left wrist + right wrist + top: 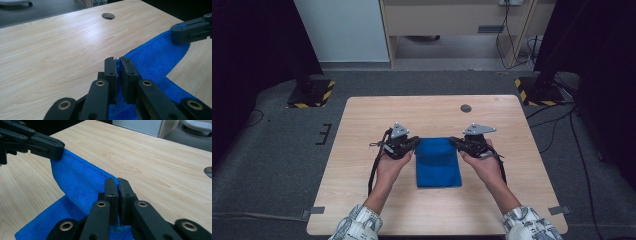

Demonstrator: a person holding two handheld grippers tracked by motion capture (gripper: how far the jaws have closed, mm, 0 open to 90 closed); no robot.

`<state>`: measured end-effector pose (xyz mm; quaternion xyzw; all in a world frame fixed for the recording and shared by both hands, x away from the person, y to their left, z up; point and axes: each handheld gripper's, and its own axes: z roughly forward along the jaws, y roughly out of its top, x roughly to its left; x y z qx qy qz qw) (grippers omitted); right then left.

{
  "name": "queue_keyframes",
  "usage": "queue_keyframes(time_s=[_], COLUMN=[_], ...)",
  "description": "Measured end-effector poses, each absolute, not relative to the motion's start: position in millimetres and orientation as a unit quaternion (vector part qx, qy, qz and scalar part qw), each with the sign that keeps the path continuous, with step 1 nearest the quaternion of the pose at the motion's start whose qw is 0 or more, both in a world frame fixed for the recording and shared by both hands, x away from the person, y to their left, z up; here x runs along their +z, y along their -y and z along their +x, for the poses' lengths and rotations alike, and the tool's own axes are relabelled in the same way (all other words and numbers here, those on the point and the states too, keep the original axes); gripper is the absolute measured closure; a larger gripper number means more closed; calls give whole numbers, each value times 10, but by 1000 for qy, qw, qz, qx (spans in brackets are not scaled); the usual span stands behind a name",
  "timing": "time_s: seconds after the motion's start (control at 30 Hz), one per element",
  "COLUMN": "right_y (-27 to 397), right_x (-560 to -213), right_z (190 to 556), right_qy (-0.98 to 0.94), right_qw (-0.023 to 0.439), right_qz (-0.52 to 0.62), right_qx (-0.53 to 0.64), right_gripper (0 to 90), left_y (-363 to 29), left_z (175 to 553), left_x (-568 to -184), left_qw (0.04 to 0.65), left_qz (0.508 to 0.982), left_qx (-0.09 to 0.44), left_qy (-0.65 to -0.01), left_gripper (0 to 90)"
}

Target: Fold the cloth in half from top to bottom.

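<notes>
A blue cloth (438,162) lies folded on the wooden table (372,115), its far edge lifted between the two grippers. My left gripper (416,142) is shut on the cloth's far left corner; in the left gripper view the black jaws (118,61) pinch the blue cloth (155,57) at its corner. My right gripper (453,141) is shut on the far right corner, and in the right gripper view its jaws (116,181) clamp the cloth (77,182). Each gripper view also shows the other gripper (175,35) (58,151) on the opposite corner. The near part of the cloth rests flat.
A round cable hole (466,108) sits in the table beyond the cloth. Two stands with yellow-black striped bases (311,93) (537,90) flank the far corners on the grey floor. Bare wood surrounds the cloth on all sides.
</notes>
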<state>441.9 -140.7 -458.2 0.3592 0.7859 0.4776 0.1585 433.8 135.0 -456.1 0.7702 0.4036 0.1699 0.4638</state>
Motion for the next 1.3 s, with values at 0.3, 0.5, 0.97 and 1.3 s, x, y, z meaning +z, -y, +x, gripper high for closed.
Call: queue_keyframes(time_s=[0.3, 0.5, 0.97, 1.3], right_y=[1388, 1355, 1314, 1304], right_x=[-4595, -4609, -4630, -4599], right_z=[4405, 4391, 4328, 4281], right_qy=[-790, -793, -801, -798], right_qw=[154, 150, 143, 136], right_qz=[354, 351, 340, 333], right_qx=[476, 474, 471, 483], right_gripper=[875, 875, 875, 875], left_y=[-1363, -1384, -1715, -1759], left_z=[4291, 4250, 4337, 4382], left_x=[-4564, -4548, -4630, -4779], left_qw=[474, 495, 480, 456], left_qz=[758, 747, 725, 733], left_qx=[175, 164, 187, 180], left_qy=[-413, -413, -457, -471], left_gripper=[459, 341, 235, 208])
